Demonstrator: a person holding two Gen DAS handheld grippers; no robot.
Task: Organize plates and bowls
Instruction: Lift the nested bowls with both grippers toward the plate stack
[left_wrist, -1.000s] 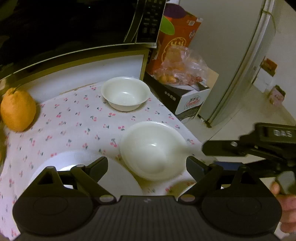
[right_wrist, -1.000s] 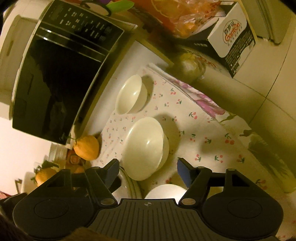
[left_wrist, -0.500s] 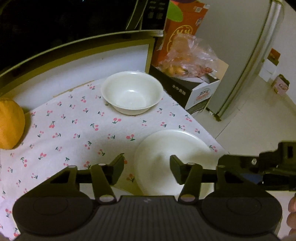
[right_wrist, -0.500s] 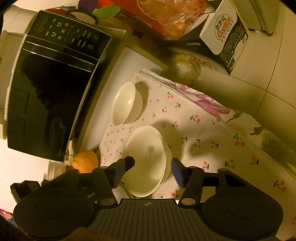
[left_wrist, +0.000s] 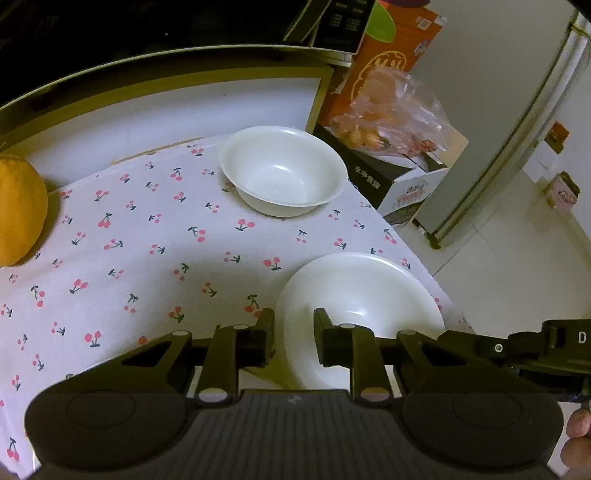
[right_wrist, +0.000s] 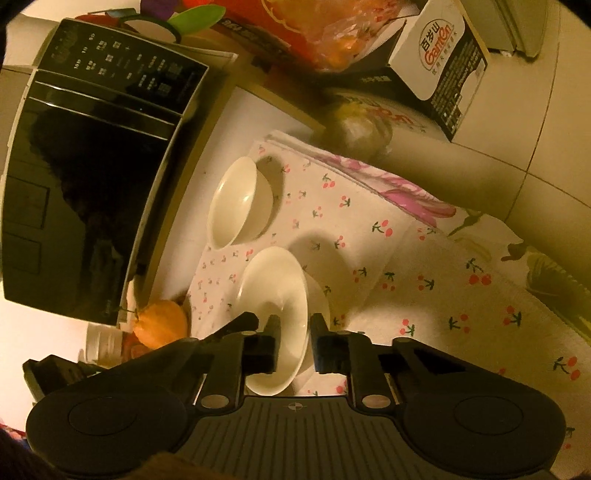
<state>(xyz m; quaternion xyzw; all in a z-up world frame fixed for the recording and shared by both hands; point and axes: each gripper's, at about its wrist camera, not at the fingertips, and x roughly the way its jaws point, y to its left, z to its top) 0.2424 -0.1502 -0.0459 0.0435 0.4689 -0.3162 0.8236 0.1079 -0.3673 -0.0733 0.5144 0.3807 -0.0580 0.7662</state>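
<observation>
Two white bowls stand on a cherry-print cloth (left_wrist: 147, 240). The far bowl (left_wrist: 284, 173) (right_wrist: 236, 203) sits upright near the microwave, untouched. The near bowl (left_wrist: 362, 291) (right_wrist: 273, 288) is at the table's corner. My left gripper (left_wrist: 294, 339) straddles its left rim with its jaws closing on it. My right gripper (right_wrist: 295, 343) comes from the other side, jaws closing on the rim too, wall between the pads. The right gripper's body (left_wrist: 535, 347) shows at the lower right of the left wrist view.
A black microwave (right_wrist: 92, 166) stands behind the cloth. An orange fruit (left_wrist: 18, 210) (right_wrist: 160, 325) lies at the left. A cardboard box with a bag of fruit (left_wrist: 391, 122) and a fridge (left_wrist: 517, 129) stand past the table's edge.
Both grippers' jaws have narrowed from wide open down onto the near bowl's rim. The left gripper came forward and down to the bowl; the right one stayed about where it was.
</observation>
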